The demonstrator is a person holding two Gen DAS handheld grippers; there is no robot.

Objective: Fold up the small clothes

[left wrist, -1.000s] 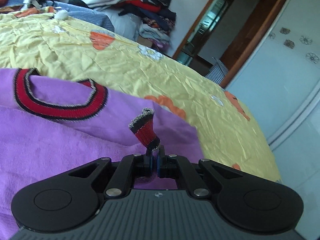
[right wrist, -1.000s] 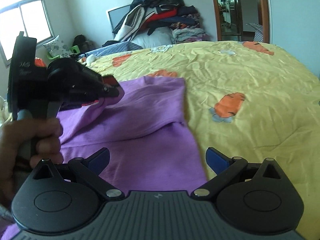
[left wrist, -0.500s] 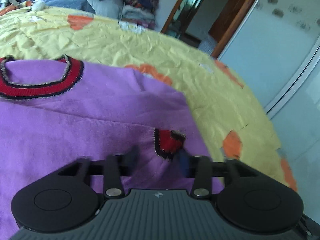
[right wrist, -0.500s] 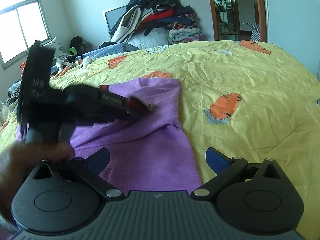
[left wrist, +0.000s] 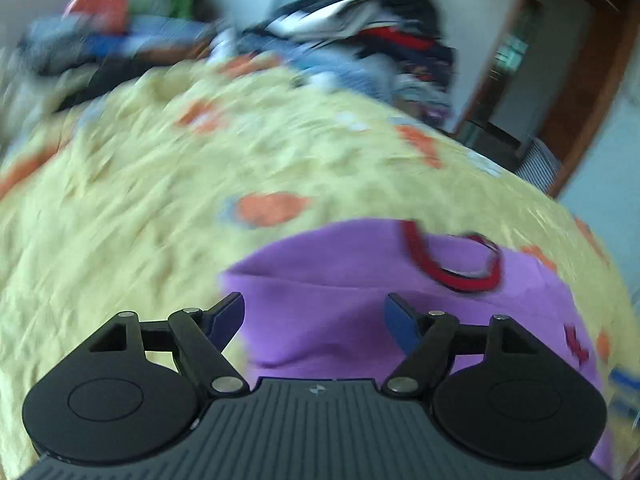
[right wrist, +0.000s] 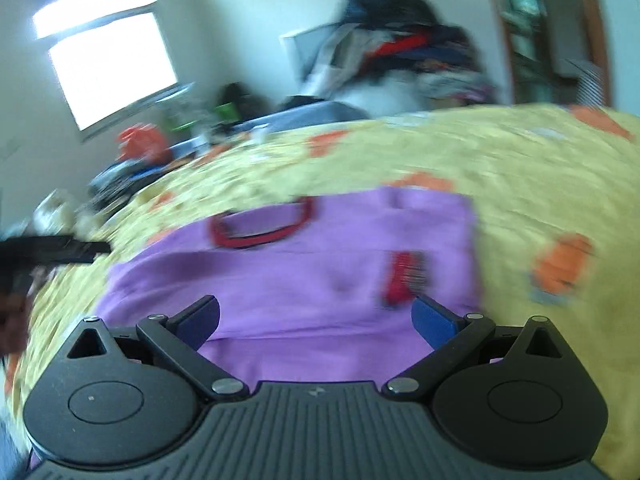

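Note:
A small purple sweater with a red and black collar lies flat on the yellow bedspread. Its red cuff rests on the body, the sleeve folded inward. In the left wrist view the sweater sits ahead and to the right, collar up. My left gripper hangs over the sweater's left edge, jaws opening, nothing between them. My right gripper stands open above the sweater's near part, empty. The left gripper's black tip shows at the far left of the right wrist view. Both views are blurred.
The bedspread carries orange carrot prints. A tall pile of clothes sits at the head of the bed, with clutter under a window. A doorway and wooden frame stand to the right.
My left gripper has let go of the red cuff, opened, and swung away to the sweater's left side. The cuff now lies on the sweater. The right view has shifted a little.

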